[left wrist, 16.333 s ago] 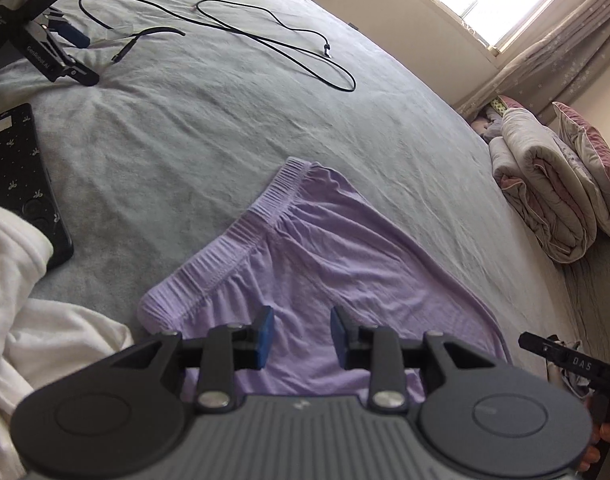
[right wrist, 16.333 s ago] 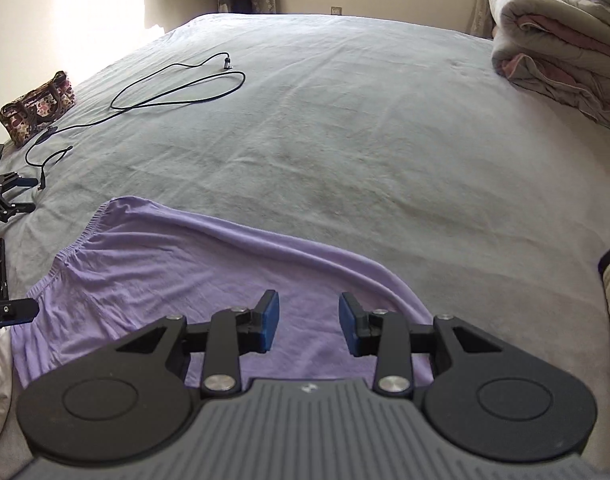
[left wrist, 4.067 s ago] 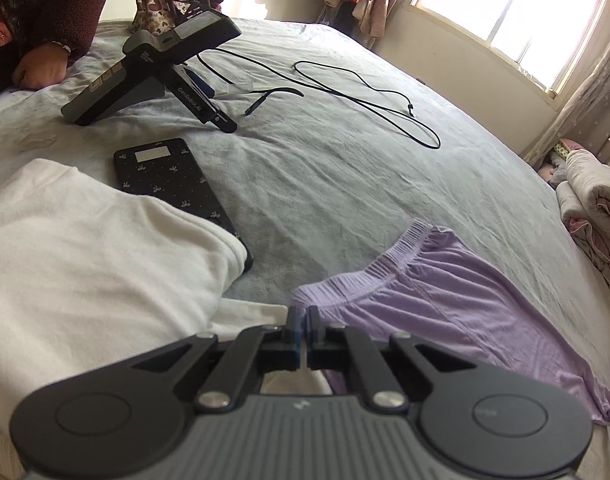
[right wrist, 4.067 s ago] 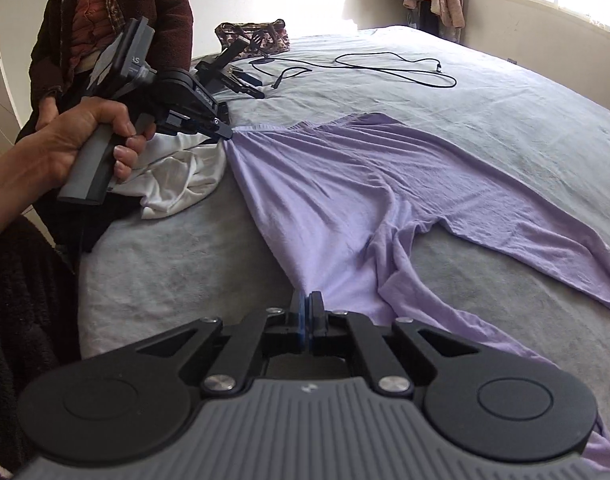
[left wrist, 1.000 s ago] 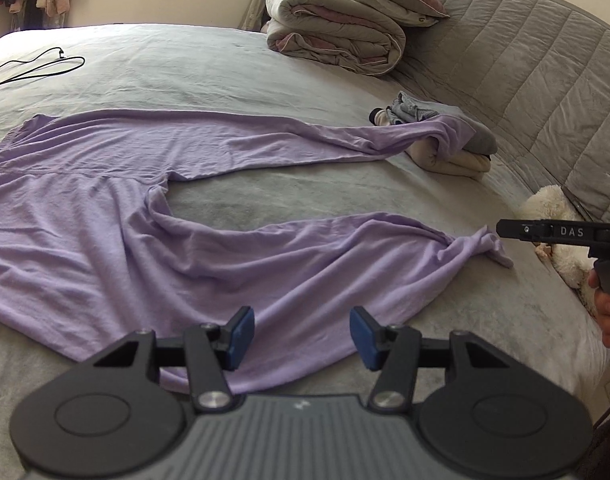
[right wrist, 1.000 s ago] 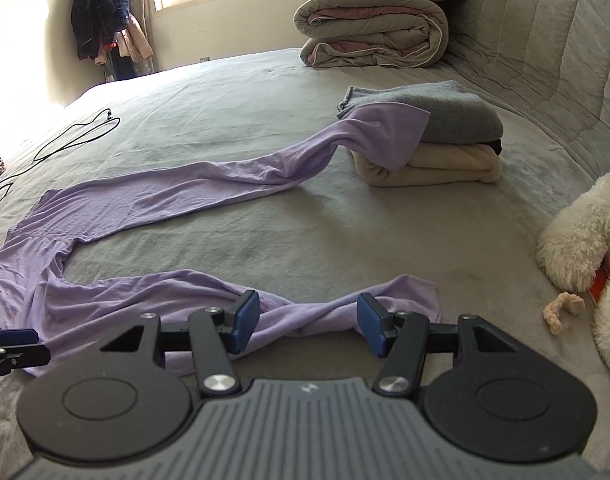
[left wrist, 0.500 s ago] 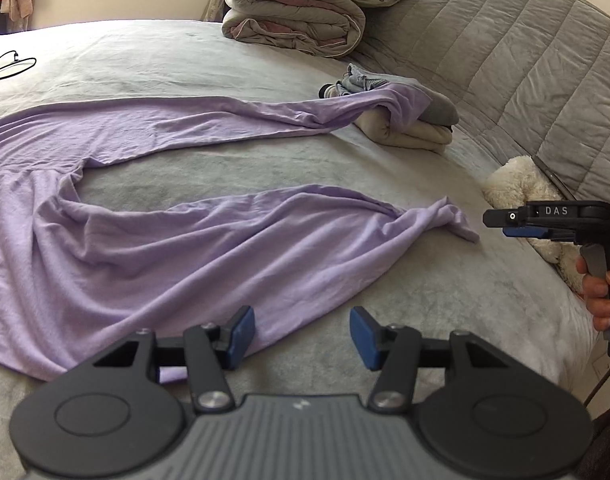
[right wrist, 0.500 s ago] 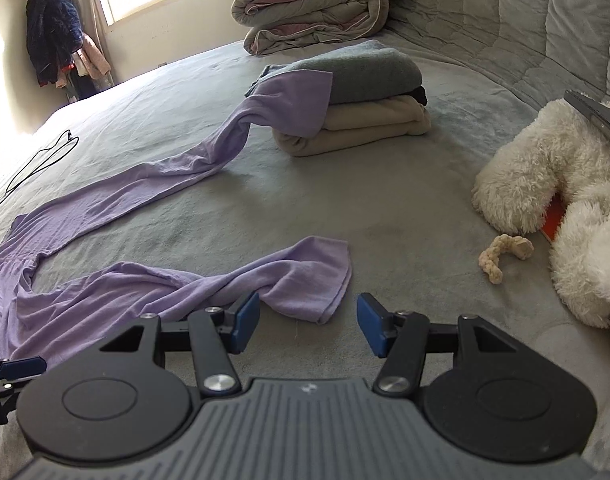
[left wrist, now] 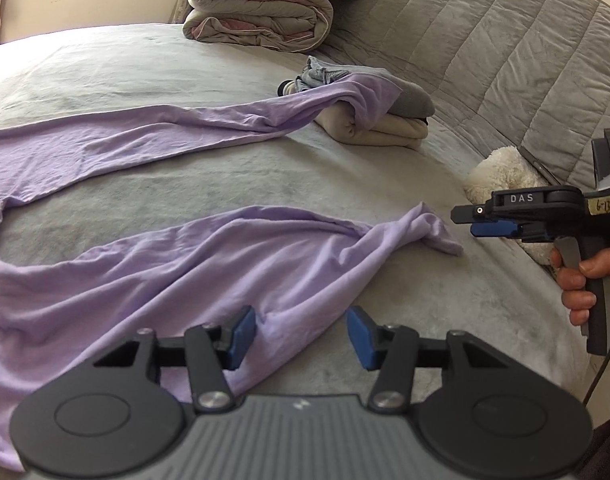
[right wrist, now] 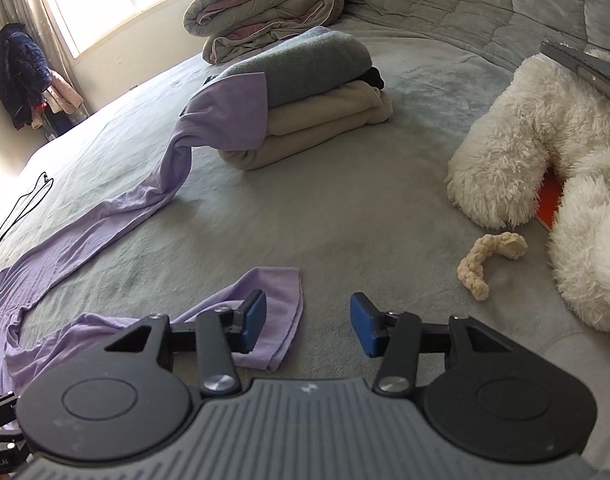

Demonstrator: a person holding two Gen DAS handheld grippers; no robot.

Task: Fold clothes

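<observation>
- While both claws hang over a grey bed (left wrist: pixel 265 184), the left gripper (left wrist: pixel 301 334) stands with its blue pads spread wide and nothing between them; its left pad sits above the near edge of the purple trousers (left wrist: pixel 153 264), its right pad above bare sheet.
- Just as wide, the right gripper (right wrist: pixel 307 324) holds nothing either, with its left pad over the cuff of the near trouser leg (right wrist: pixel 273 300) and its right pad over the grey cover; whether that pad touches the cloth cannot be told.
- Seen from the left wrist camera, the right gripper (left wrist: pixel 489 220) is gripped by a hand (left wrist: pixel 577 280) at the frame's right edge, its tip just beside the twisted hem of the near leg.
- Spread flat across the bed, the trousers lie with their two legs apart, a bare strip of sheet between them.
- Beyond the cuff, a small braided cream rope (right wrist: pixel 489 256) lies near a white plush toy (right wrist: pixel 545 152).
- Farther off, the far trouser leg (right wrist: pixel 117 208) runs up onto a stack of folded clothes (right wrist: pixel 325 112), its cuff draped over the stack's corner.
- At the head of the bed, a rolled quilt (right wrist: pixel 265 4) rests by a quilted grey headboard (left wrist: pixel 505 40).
</observation>
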